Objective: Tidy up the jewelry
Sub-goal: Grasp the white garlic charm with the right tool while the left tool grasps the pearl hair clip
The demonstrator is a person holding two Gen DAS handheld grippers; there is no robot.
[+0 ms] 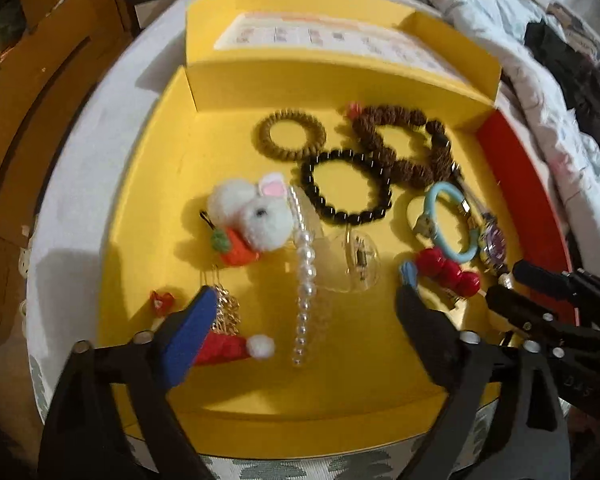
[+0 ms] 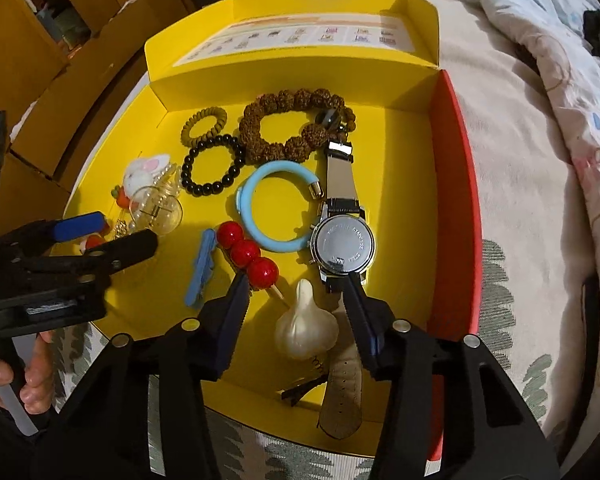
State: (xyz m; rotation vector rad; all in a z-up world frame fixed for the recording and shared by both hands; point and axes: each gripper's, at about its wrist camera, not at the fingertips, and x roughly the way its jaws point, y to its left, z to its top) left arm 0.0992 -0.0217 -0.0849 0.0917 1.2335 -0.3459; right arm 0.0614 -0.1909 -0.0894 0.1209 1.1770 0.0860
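A yellow box tray point(image 1: 140, 240) holds the jewelry. My left gripper point(image 1: 300, 300) hangs open over its near left part, fingers astride a pearl clip point(image 1: 306, 276) and a clear claw clip point(image 1: 356, 260). A gold chain point(image 1: 226, 312) and a red Santa-hat clip point(image 1: 228, 348) lie by its left finger. My right gripper point(image 2: 296, 284) is open low over the near right part of the tray point(image 2: 400, 200). A white garlic-shaped clip point(image 2: 306, 324) lies between its fingers without touching the pads. Its right finger overlaps the watch point(image 2: 342, 244), and its left tip is beside the red bead stick point(image 2: 246, 254).
Farther back lie a blue bangle point(image 2: 276, 242), black bead bracelet point(image 2: 188, 176), brown seed bracelet point(image 2: 260, 148), spiral hair tie point(image 1: 268, 148), plush rabbit point(image 1: 256, 212) and blue clip point(image 2: 202, 272). The box lid point(image 1: 340, 76) stands behind, with bedding point(image 2: 540, 120) to the right and wooden furniture point(image 1: 40, 80) to the left.
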